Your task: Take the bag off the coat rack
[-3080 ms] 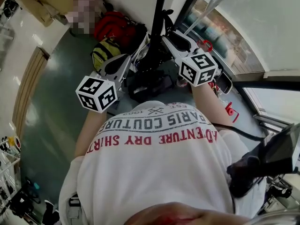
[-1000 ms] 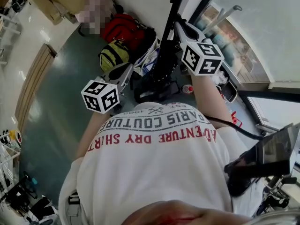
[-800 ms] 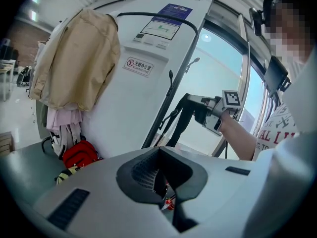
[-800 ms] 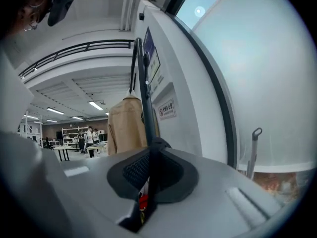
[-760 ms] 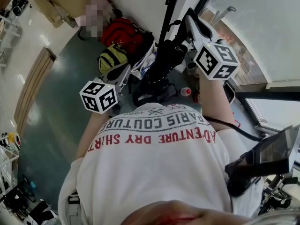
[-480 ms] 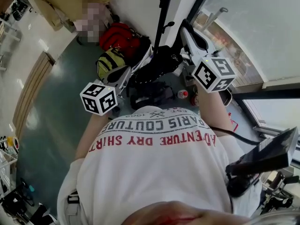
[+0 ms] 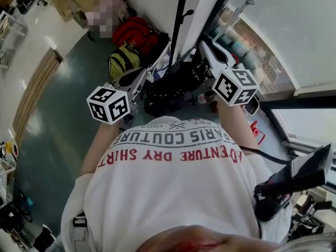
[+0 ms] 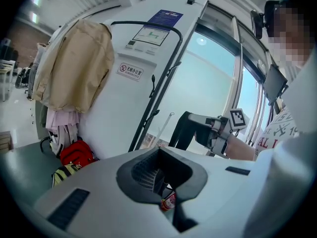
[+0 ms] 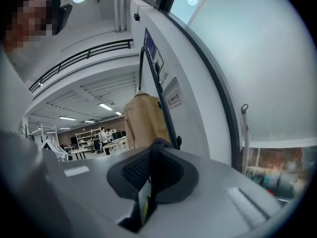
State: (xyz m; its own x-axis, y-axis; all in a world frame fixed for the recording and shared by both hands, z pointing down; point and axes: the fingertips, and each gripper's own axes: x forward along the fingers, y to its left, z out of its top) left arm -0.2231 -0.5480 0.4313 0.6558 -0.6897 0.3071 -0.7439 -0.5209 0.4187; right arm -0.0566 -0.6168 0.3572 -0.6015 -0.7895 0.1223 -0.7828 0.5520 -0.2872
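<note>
seen from above, a person in a white printed shirt [image 7: 173, 182] stands facing a black coat rack [image 7: 178, 20], a gripper in each hand. the right gripper [image 9: 154, 145], to the right of the coat rack's pole, has its jaws pressed together on a dark strap [image 9: 155, 167] that runs up between the pads. the black bag [image 7: 176, 80] hangs from that strap on the person's side of the pole, between the two grippers. from the left gripper's camera the hanging strap is to the right of the pole and apart from it. the left gripper [image 8: 159, 152], to the left of the pole, has its jaws drawn together with nothing gripped; a red-labelled bottle [image 8: 168, 201] shows through the slit below them. a red backpack [image 7: 131, 33] and a yellow and black bag [image 7: 123, 62] lie on the floor left of the coat rack. a tan coat [image 8: 74, 66] hangs further left of it.
</note>
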